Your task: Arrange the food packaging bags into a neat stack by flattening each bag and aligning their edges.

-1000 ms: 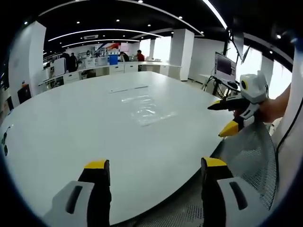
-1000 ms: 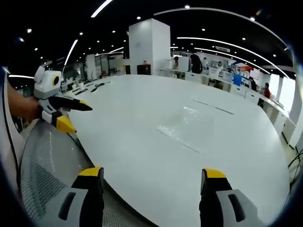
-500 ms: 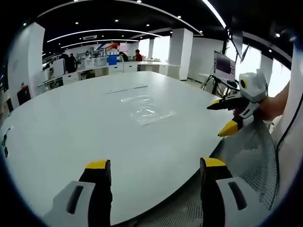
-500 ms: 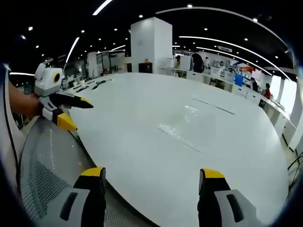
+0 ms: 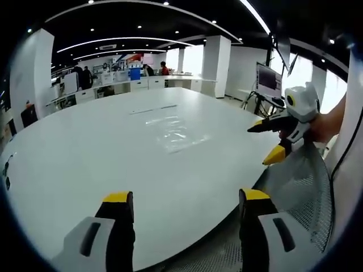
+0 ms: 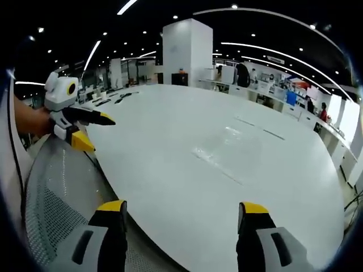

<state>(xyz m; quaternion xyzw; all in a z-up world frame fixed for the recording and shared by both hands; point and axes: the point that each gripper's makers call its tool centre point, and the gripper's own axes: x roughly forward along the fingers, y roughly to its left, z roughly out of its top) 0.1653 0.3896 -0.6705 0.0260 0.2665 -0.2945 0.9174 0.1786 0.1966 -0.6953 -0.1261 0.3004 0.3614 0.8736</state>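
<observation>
1. The left gripper [image 5: 180,199] hung over the near edge of the white tabletop [image 5: 85,153] with its jaws spread wide and nothing between them. It also appeared at the left of the right gripper view [image 6: 93,130], jaws parted there too.

2. The right gripper [image 6: 180,208] was likewise wide apart and empty, poised above the near rim of the tabletop [image 6: 170,170]. In the left gripper view it came in from the right [image 5: 266,141], held in a person's hand [image 5: 329,126], its jaws apart.

3. The clear food packaging bags [image 5: 173,129] lay flat near the middle of the tabletop, well apart from both grippers; in the right gripper view they showed as a faint glossy patch [image 6: 218,156]. How many bags there were, or whether their edges lined up, could not be told from the glare.

4. Over the last second almost nothing had changed: both views shifted only slightly, which reads as small hand drift, and the bags kept their place. Neither gripper had closed in on them.

5. For the task, this meant flattening and aligning had probably not begun; the likely next move was a reach forward across the tabletop to the bags.

6. Thin transparent film will probably be hard to pinch off a smooth surface and may slide.
</observation>
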